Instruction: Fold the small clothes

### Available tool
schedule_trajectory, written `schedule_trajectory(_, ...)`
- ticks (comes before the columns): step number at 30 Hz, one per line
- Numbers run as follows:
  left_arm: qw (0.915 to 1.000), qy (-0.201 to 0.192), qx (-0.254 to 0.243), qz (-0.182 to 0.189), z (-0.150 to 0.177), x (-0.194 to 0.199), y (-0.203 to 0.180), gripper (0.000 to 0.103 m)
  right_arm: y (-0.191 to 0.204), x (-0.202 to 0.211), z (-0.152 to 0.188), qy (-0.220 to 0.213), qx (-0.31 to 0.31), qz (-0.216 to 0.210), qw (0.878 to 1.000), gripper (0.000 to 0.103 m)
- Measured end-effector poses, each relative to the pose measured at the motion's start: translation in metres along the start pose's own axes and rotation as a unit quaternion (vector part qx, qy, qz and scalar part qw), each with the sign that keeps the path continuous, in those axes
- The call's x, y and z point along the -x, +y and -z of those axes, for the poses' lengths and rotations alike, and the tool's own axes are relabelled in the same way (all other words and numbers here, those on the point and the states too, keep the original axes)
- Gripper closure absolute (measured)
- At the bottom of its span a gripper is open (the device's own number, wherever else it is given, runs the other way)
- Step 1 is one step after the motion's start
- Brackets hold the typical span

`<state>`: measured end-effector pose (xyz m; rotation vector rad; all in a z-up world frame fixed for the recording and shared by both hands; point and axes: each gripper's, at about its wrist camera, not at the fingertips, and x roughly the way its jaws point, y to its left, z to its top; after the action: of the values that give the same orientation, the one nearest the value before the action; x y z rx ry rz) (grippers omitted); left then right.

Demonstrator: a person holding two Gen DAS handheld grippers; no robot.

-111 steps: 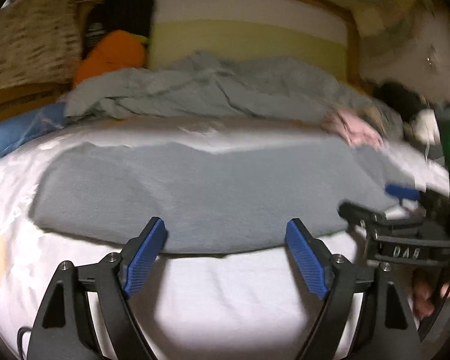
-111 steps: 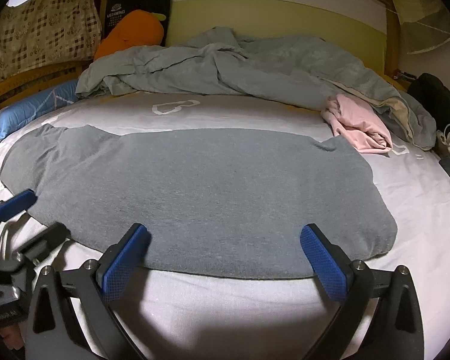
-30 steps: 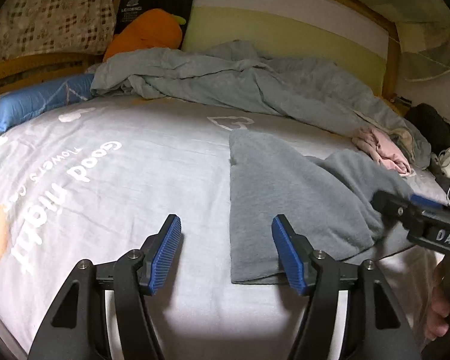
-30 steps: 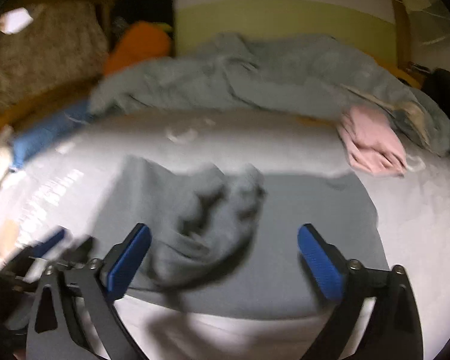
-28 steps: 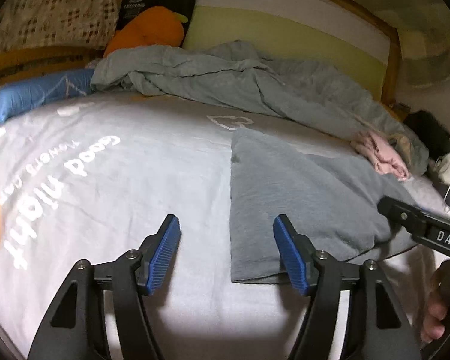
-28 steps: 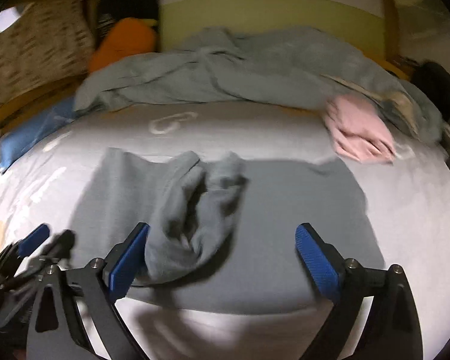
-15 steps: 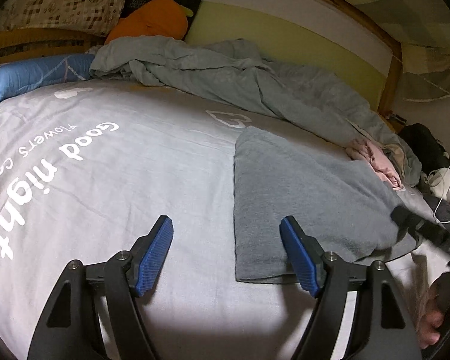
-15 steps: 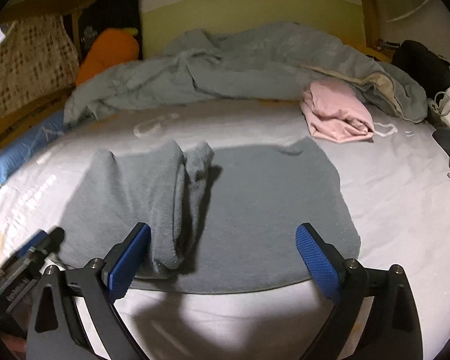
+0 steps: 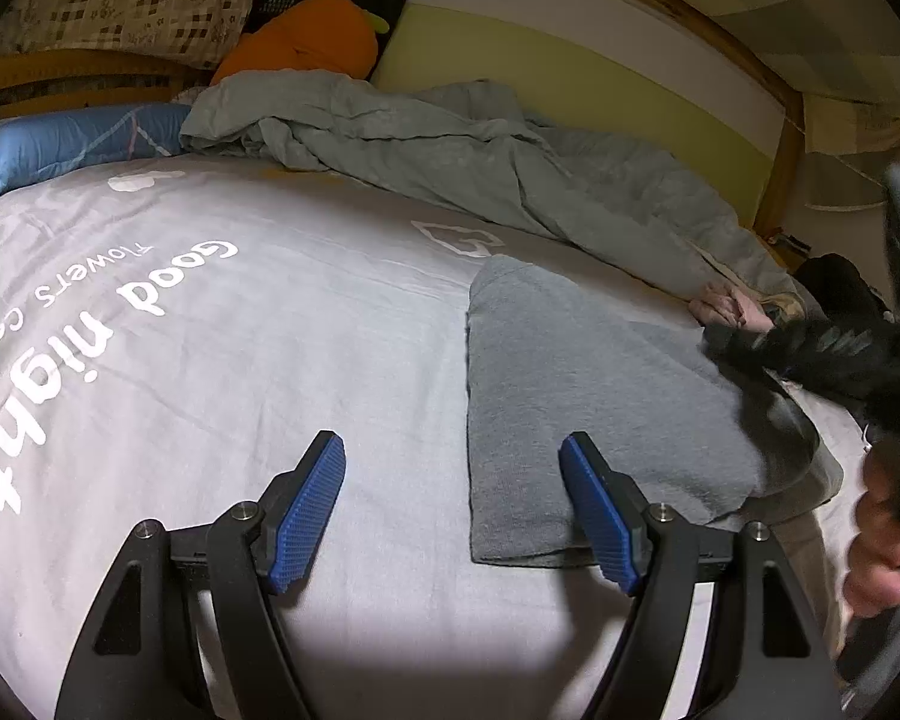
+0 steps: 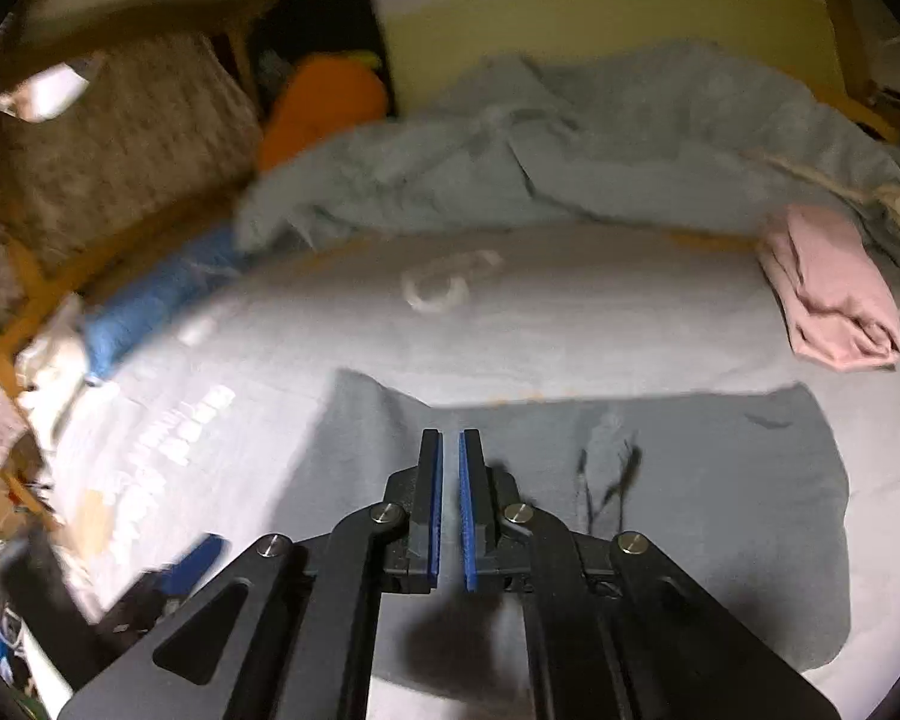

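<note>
A grey garment [image 9: 576,396] lies on the bed sheet [image 9: 306,324], sitting right of centre in the left wrist view, with its left edge running straight from the middle of the frame down toward the lower middle. One half looks doubled over onto the other, and a darker bottom layer peeks out at the lower right. In the right wrist view the same grey garment [image 10: 720,480] spreads across the lower half of the frame, flat apart from a few small creases near the centre.

The left gripper [image 9: 453,504] hangs low over the sheet at the bottom of its frame, blue pads spread wide apart with nothing between them; the right-hand pad sits over the garment's near edge, the left-hand pad over bare sheet. The right gripper [image 10: 450,510] has its two blue pads drawn almost together, a thin sliver of gap left, and no cloth caught in it; it is above the garment's left part. From the left wrist view that right gripper [image 9: 822,354] shows only as a dark blur at the right edge, with a hand [image 9: 882,546] wrapped round its handle below.

Along the top of both views a crumpled grey-green duvet [image 9: 450,150] is heaped against the headboard. A folded pink garment [image 10: 834,294] rests at the right, an orange plush [image 9: 306,36] at the upper left, and white lettering reading "Good night" runs down the sheet's left side
</note>
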<state>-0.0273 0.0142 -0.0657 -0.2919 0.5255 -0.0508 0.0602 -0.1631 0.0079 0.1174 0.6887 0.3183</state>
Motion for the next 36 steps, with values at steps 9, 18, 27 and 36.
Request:
schedule_trajectory(9,1.0000,0.002,0.001,0.005,-0.002,-0.001,0.002,0.028,-0.024,-0.016,0.027,0.007,-0.031,0.056,0.998,0.100)
schedule_trajectory(18,0.9999,0.002,0.005,0.012,-0.002,-0.001,0.005,0.027,-0.009,0.034,0.061,-0.019,-0.009,0.059,0.998,0.100)
schedule_trajectory(27,0.9997,0.001,0.008,0.023,-0.002,0.001,0.007,0.027,-0.027,0.040,0.076,-0.036,-0.044,0.036,0.998,0.095)
schedule_trajectory(36,0.9992,0.006,-0.010,0.039,-0.002,0.000,0.001,0.009,-0.064,0.091,0.086,-0.096,-0.141,0.108,0.979,0.015)
